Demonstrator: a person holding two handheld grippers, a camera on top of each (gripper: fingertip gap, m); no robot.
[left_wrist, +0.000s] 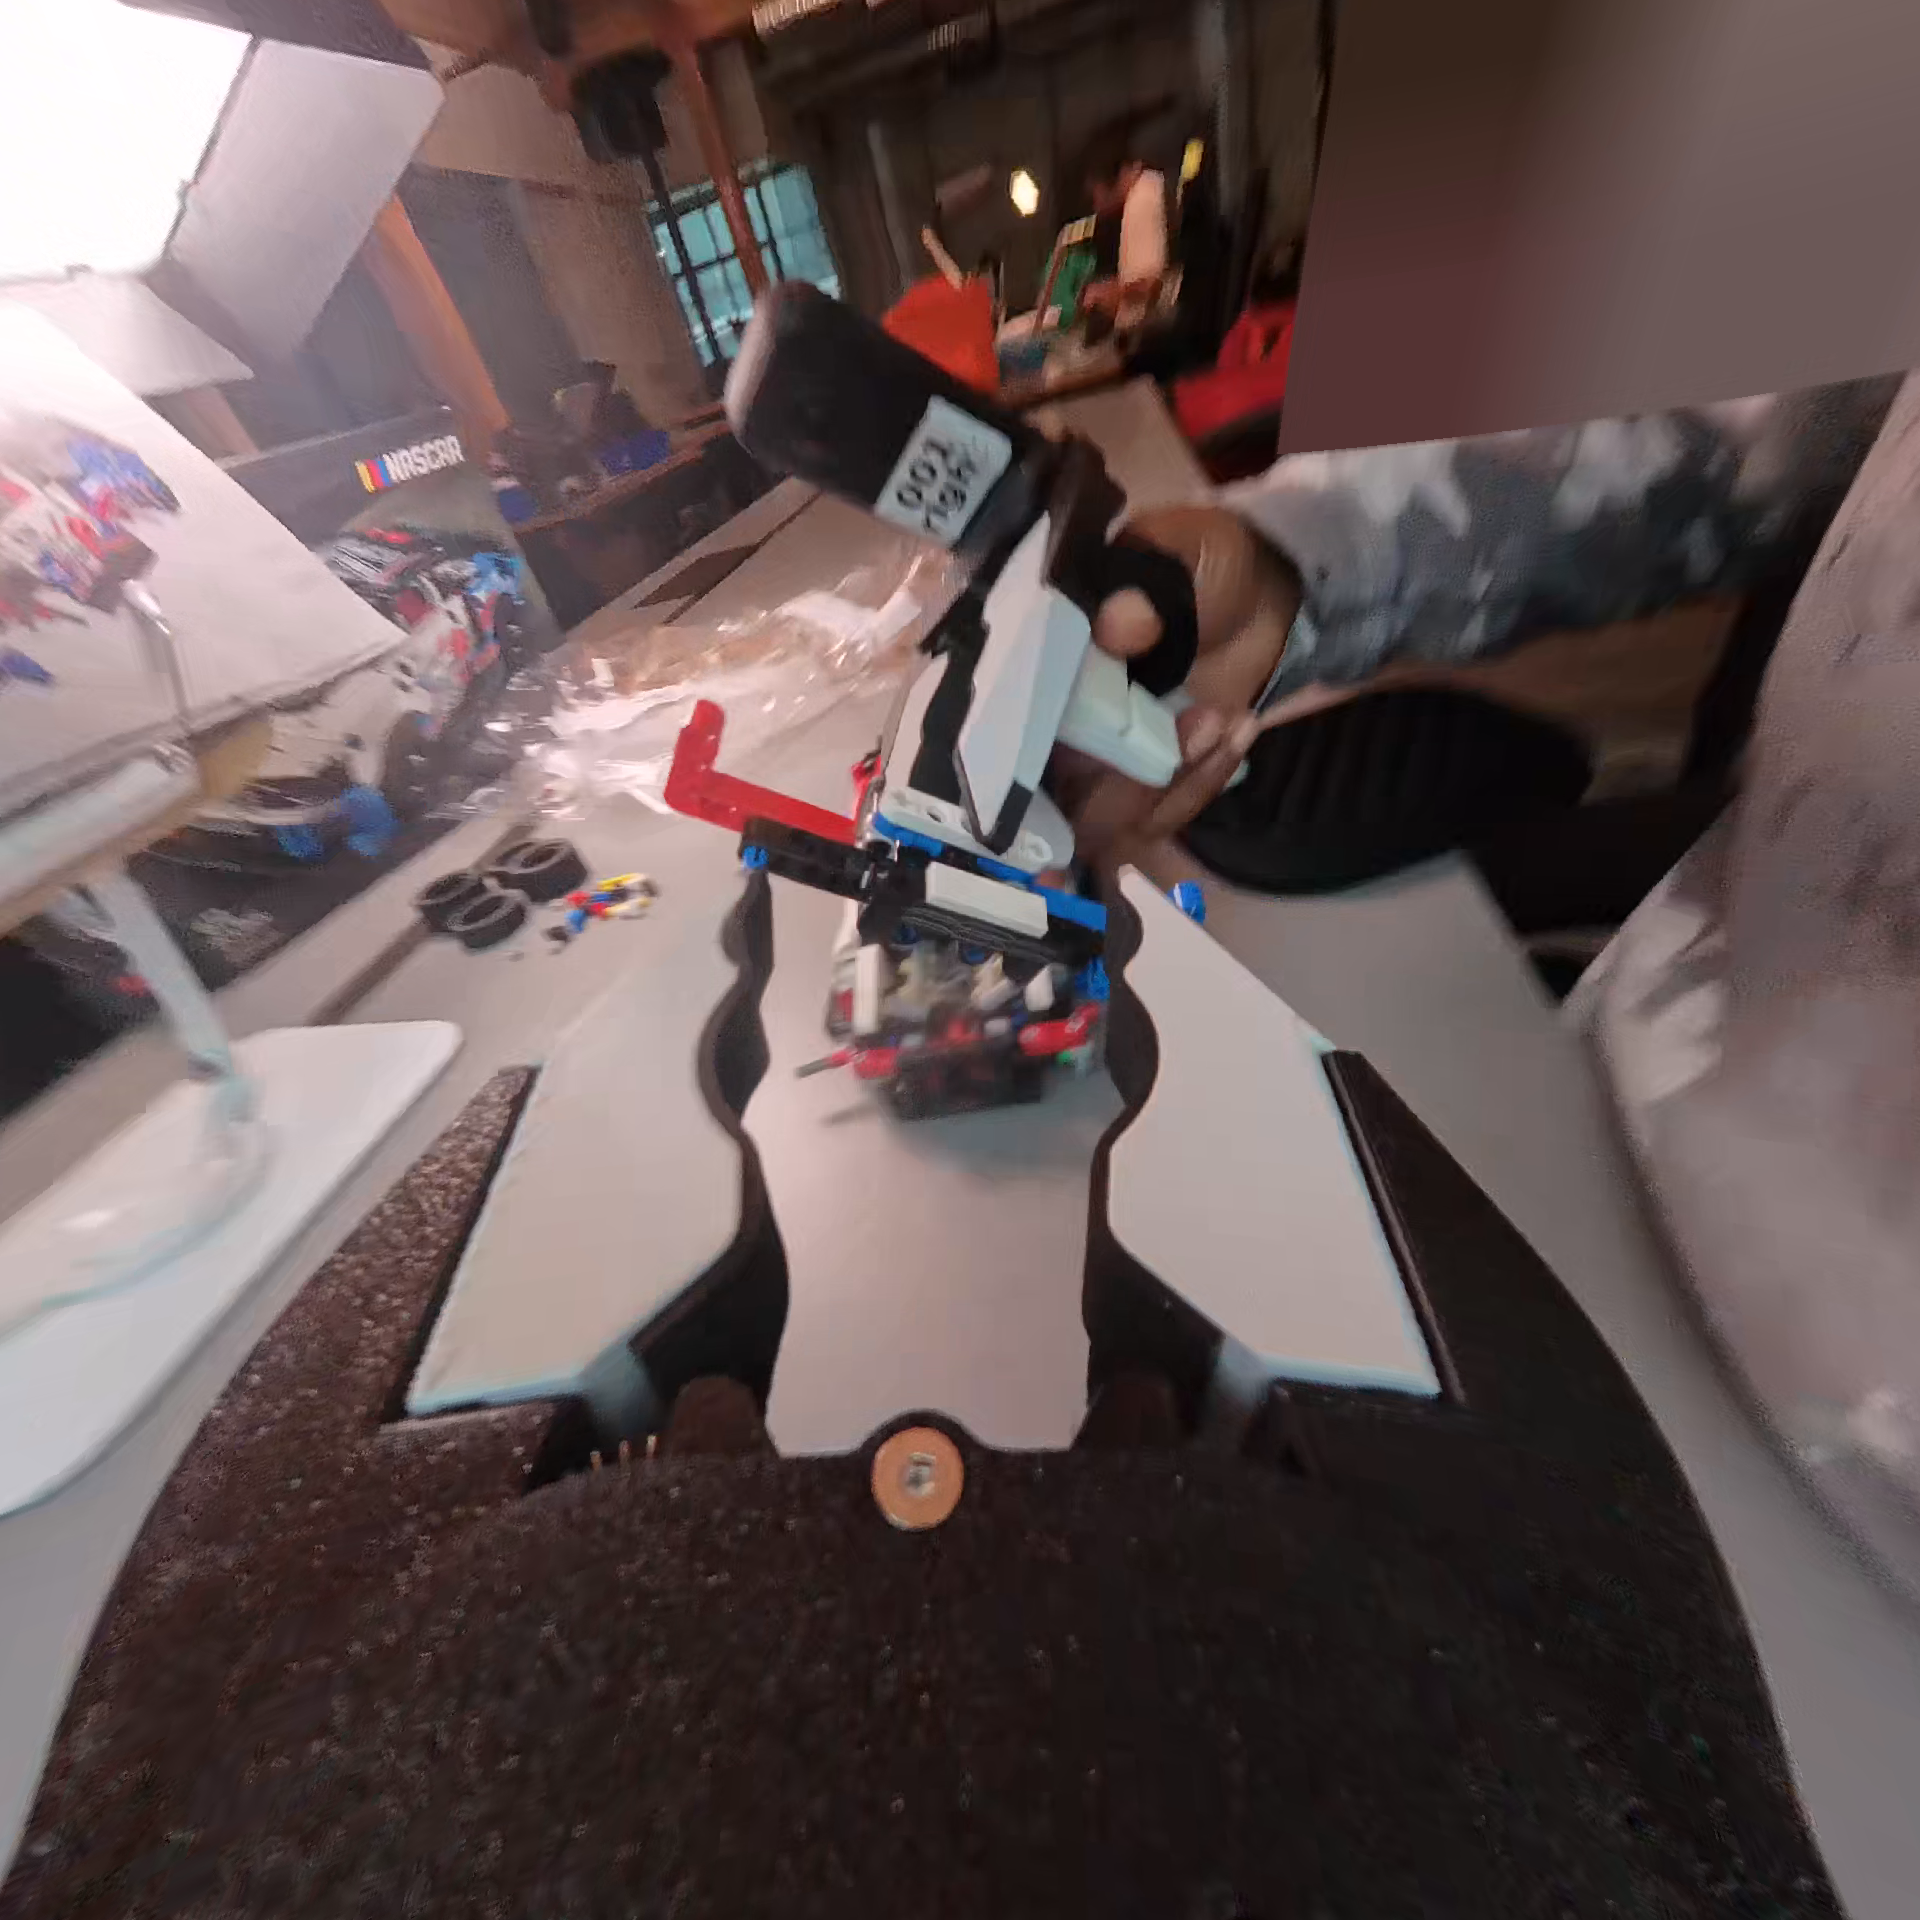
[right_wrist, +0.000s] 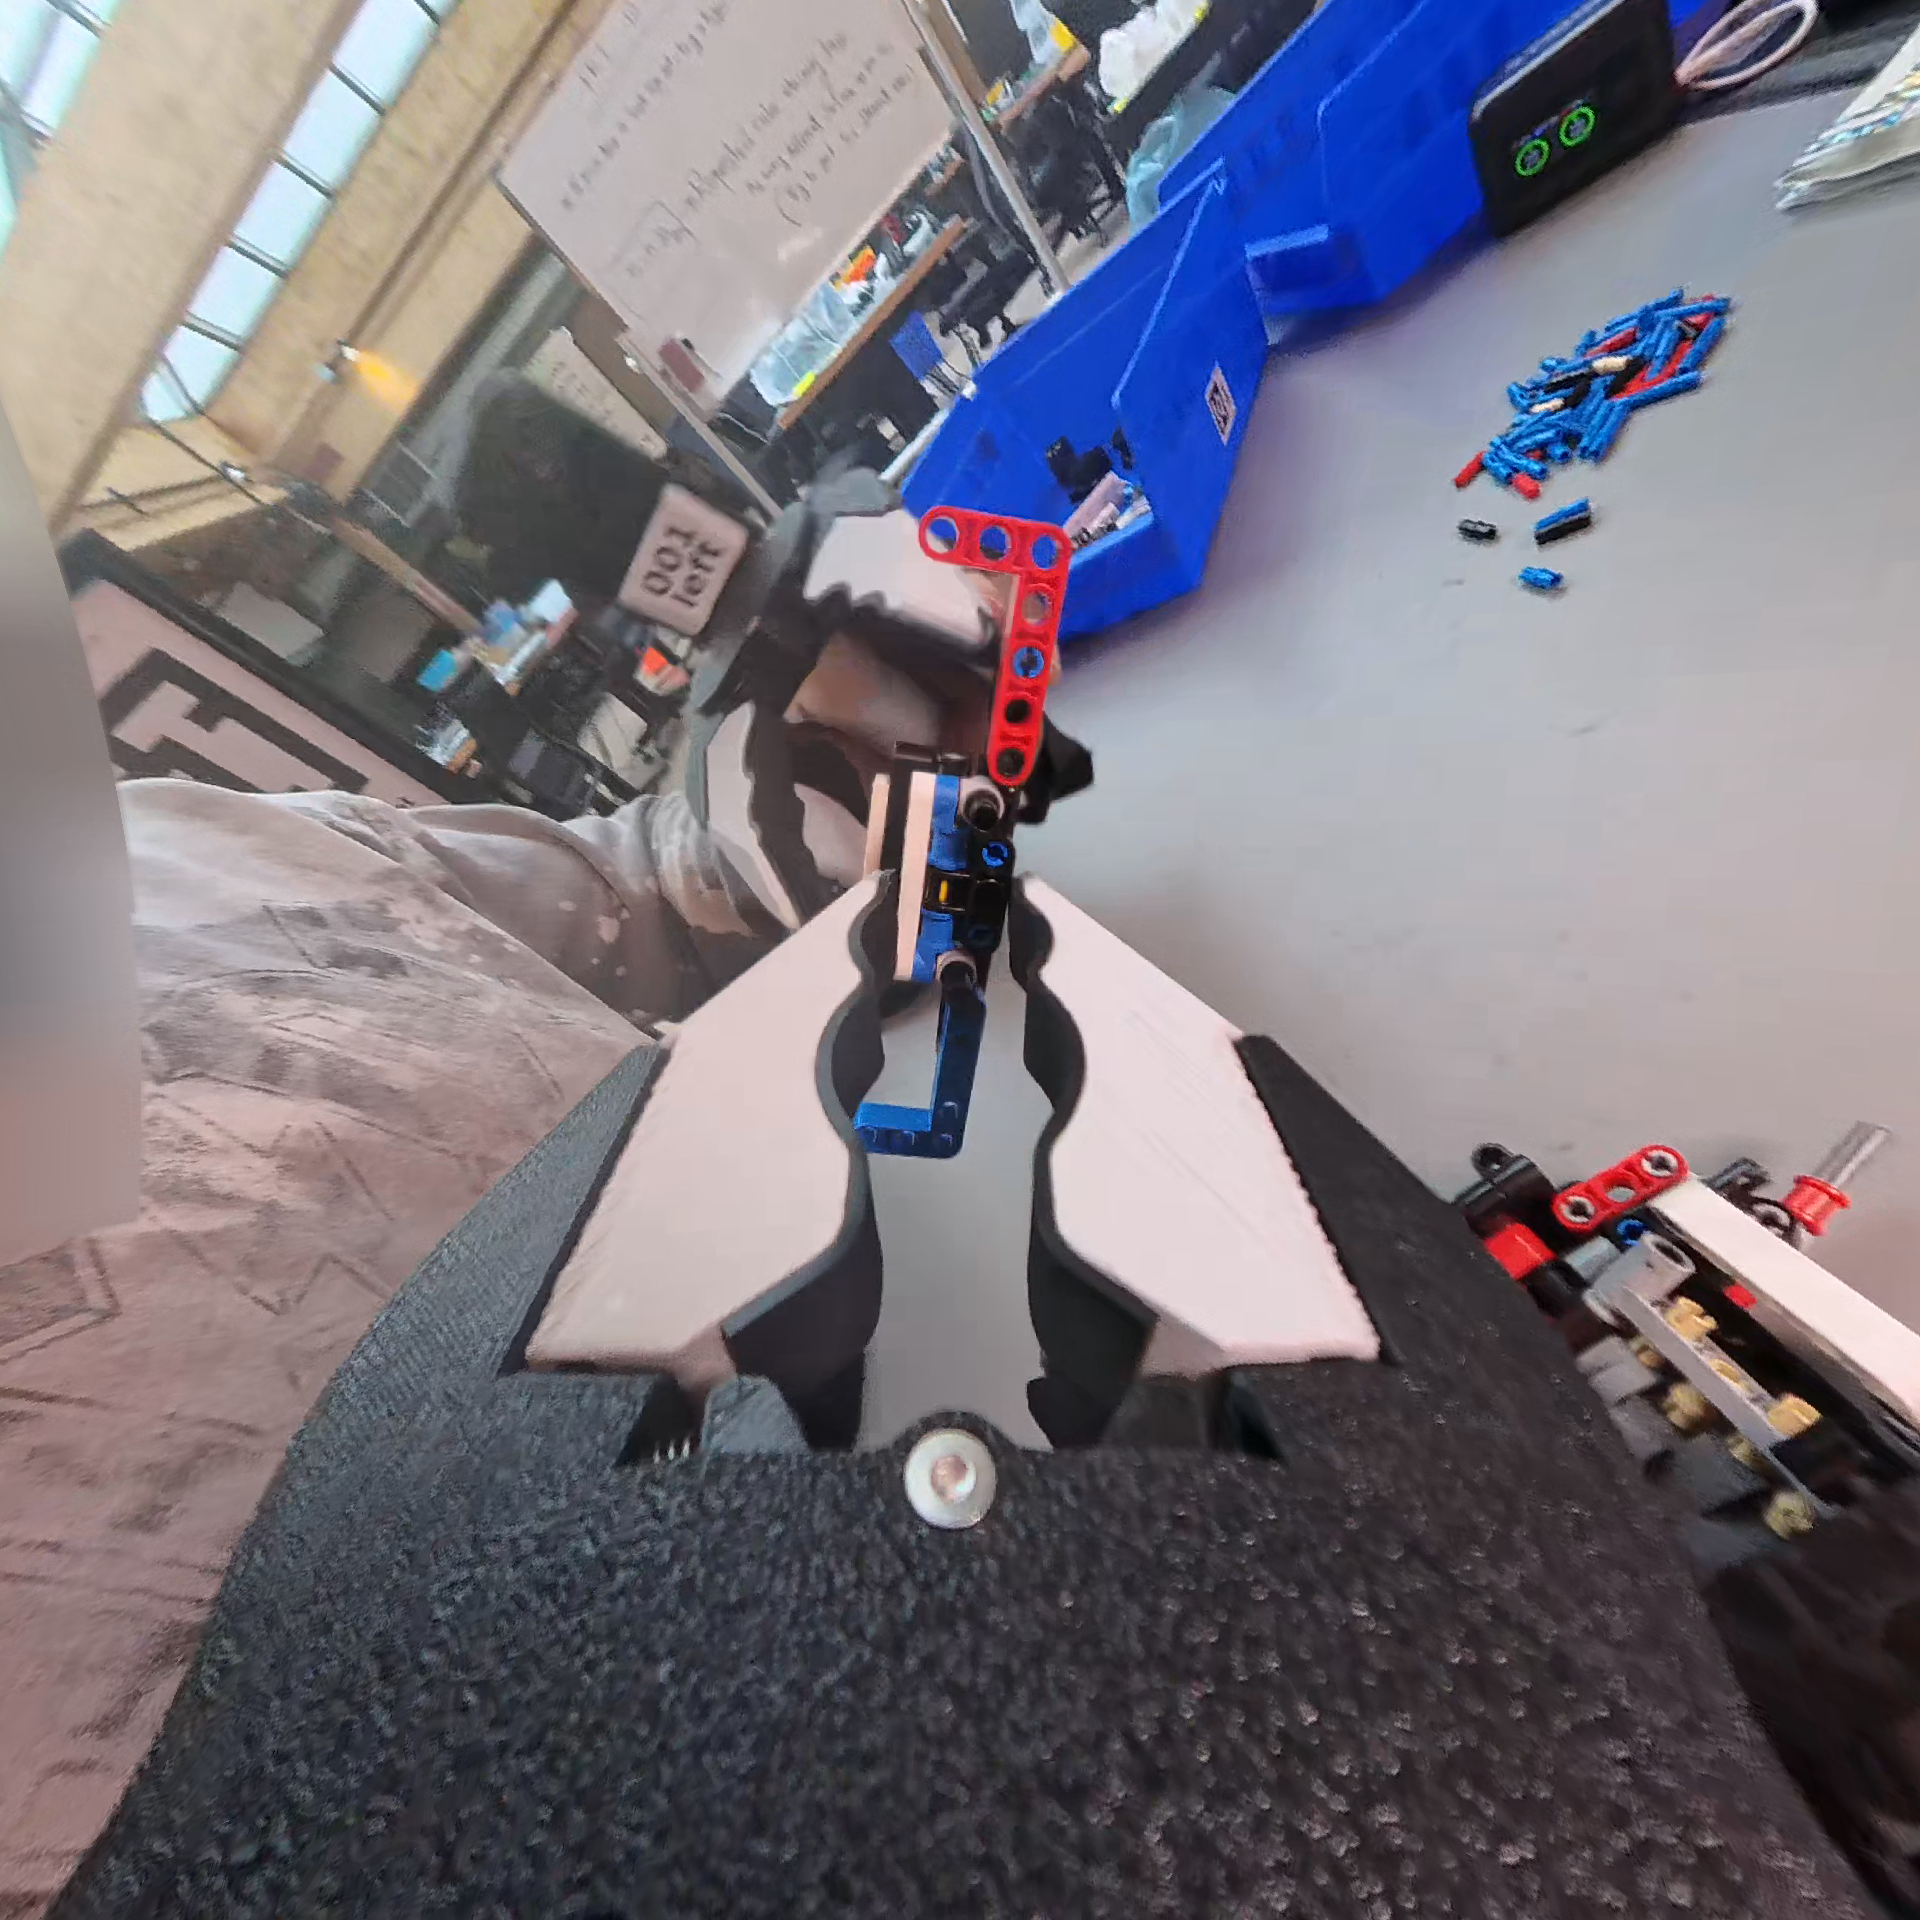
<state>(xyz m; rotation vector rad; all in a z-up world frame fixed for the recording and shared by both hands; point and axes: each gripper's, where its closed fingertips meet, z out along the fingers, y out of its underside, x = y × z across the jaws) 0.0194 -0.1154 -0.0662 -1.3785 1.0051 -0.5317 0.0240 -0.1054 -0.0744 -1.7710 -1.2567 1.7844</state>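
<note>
My right gripper is shut on a small brick assembly of white, blue and black parts. A red L-beam sticks up from it and a blue L-beam hangs below. In the left wrist view the right gripper holds this assembly, with its red L-beam, just above a larger brick model on the grey table. My left gripper is open, its fingertips on either side of the held assembly. The larger model also lies at the right.
Black tyres and small loose parts lie to the left, near a white stand base that holds a booklet. Clear plastic bags lie behind. Blue bins and a pile of blue and red pins lie farther off. Only a small space, under 4 cm, lies between the two pairs of fingers.
</note>
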